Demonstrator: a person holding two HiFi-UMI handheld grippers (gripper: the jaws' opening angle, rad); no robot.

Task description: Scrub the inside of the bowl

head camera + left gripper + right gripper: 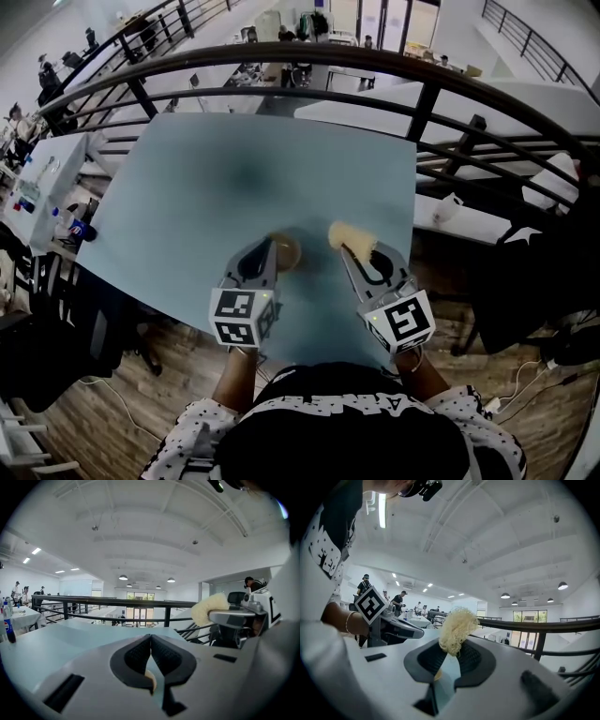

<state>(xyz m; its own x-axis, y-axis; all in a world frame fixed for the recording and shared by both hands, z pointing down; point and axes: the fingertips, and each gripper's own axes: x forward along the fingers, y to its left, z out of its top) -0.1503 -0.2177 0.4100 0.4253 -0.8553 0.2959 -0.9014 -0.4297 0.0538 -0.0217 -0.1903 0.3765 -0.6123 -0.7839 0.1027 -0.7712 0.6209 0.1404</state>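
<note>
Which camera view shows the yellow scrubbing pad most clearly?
The right gripper view: the scrubbing pad sits close, fibres visible, pinched by the right gripper. The left gripper view shows the pad from the side; the head view shows it small, from above.

Left claw [273,246] pinched shut, right claw [349,249] gripping

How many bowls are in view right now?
1. The bowl is held by the left gripper, its rim pinched between the shut jaws, over the blue table. No other shows, though part of the table is covered.
</note>
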